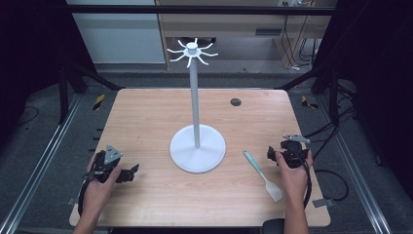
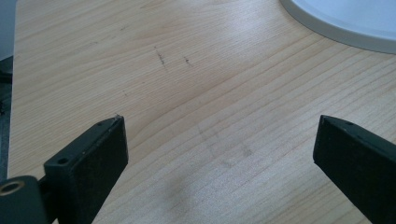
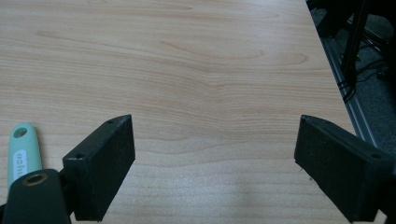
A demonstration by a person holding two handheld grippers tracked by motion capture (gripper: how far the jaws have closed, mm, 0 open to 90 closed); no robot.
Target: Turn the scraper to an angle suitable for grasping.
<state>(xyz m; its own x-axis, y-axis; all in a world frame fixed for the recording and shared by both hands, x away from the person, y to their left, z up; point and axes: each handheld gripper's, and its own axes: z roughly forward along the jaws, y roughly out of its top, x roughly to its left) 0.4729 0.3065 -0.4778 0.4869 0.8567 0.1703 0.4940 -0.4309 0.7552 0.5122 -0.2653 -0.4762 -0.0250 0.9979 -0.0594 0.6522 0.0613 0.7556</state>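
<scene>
We see a white hook stand (image 1: 197, 141) at table (image 1: 146, 117) centre, a mint-handled spatula (image 1: 263, 175) lying at its four o'clock.

The surface (image 1: 146, 117) is light brown wood with thin wavy lines running along it. It has a few faint grey scuff marks (image 2: 161, 57) and one small dark round spot (image 1: 235, 102) near the far edge.

The stand (image 1: 197, 146) is all white: its round base, its tall pole and the little curly hooks (image 1: 192, 51) on top.

The spatula (image 1: 263, 174) has a mint green handle with white letters on it, and a white blade.

The left gripper (image 1: 127, 173) and the right gripper (image 1: 271, 154) are black. Each one has a grey plate on top.

The floor (image 1: 44, 141) around is dark grey, with a yellow and black striped strip (image 1: 99, 101).
</scene>
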